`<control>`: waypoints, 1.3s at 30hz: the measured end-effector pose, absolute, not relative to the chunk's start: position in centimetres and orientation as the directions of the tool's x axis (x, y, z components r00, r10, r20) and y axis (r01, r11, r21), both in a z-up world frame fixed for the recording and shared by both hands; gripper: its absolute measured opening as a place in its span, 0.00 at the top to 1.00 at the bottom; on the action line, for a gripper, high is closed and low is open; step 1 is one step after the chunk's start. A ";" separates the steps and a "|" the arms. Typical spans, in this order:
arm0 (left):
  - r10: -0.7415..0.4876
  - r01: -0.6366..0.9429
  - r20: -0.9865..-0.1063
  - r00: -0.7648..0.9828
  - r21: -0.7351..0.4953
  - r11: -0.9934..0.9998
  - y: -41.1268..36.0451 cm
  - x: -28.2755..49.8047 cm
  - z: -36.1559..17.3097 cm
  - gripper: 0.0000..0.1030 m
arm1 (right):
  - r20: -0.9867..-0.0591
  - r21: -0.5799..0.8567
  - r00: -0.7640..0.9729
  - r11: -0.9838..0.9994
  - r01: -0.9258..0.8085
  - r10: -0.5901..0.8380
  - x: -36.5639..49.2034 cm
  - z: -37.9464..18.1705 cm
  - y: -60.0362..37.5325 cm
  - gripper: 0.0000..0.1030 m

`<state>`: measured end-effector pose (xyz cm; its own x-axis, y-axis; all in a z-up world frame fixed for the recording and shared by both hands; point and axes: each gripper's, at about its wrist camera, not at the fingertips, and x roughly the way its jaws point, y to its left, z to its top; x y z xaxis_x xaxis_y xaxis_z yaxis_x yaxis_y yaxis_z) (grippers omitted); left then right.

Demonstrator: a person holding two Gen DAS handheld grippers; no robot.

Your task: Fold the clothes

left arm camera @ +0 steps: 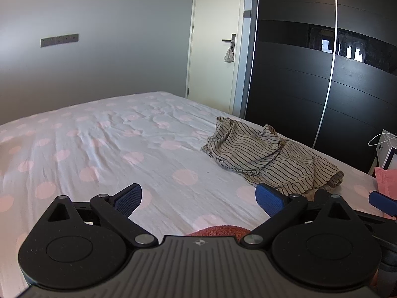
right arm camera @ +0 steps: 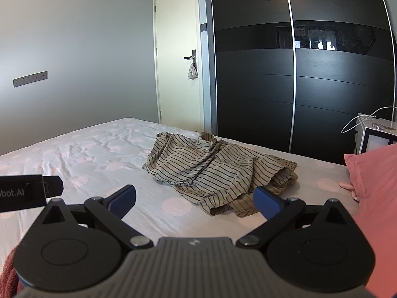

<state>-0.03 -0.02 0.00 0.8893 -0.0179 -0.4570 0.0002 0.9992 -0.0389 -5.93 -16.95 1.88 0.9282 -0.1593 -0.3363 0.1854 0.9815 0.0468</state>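
Jaws apart on both grippers; crumpled beige black-striped garment [right arm camera: 218, 171] lies ahead on bed, nearer right gripper [right arm camera: 194, 202].

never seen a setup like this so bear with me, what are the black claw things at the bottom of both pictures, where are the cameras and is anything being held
Those claws are handheld grippers, not a robot: a person holds one in each hand. Each carries a wide-angle camera looking forward along its two fingers, so each picture shows its own gripper at the bottom edge.

One picture comes from the left gripper, the other from the right gripper. Both stand wide open with nothing between the blue pads, so nothing is held.

Ahead is a bed with a white sheet dotted in pink. On it lies a crumpled striped garment, beige with dark stripes, not yet folded. It sits closer to the right gripper. A pink pillow lies at the right edge, and a dark wardrobe and a door stand behind the bed.
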 end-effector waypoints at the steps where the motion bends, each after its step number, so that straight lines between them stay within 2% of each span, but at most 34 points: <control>1: -0.011 -0.005 -0.450 0.893 -0.035 0.999 -0.1 -0.1 0.0 0.03 | -0.336 0.046 0.928 0.982 0.185 -0.160 -5.9 1.9 -16.8 0.01; 3: -0.009 -0.002 -0.440 0.898 -0.024 1.000 -0.4 -0.3 0.1 0.03 | -0.336 0.045 0.928 0.982 0.186 -0.160 -5.7 1.8 -16.6 0.01; 13: -0.089 0.026 -0.490 0.867 -0.133 0.991 0.5 -0.1 0.2 0.03 | -0.327 0.041 0.932 0.983 0.178 -0.155 -5.7 2.4 -14.9 0.01; 39: -0.097 0.023 -0.519 0.849 -0.148 0.989 0.7 0.0 -0.7 0.04 | -0.357 0.049 0.928 0.990 0.135 -0.109 -5.7 1.8 -15.4 0.01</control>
<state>-0.03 0.75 -0.74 0.8490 -0.0973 -0.5194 0.0228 0.9887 -0.1480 -5.71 -15.45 1.77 0.9277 -0.1092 -0.3570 0.1353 0.9896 0.0489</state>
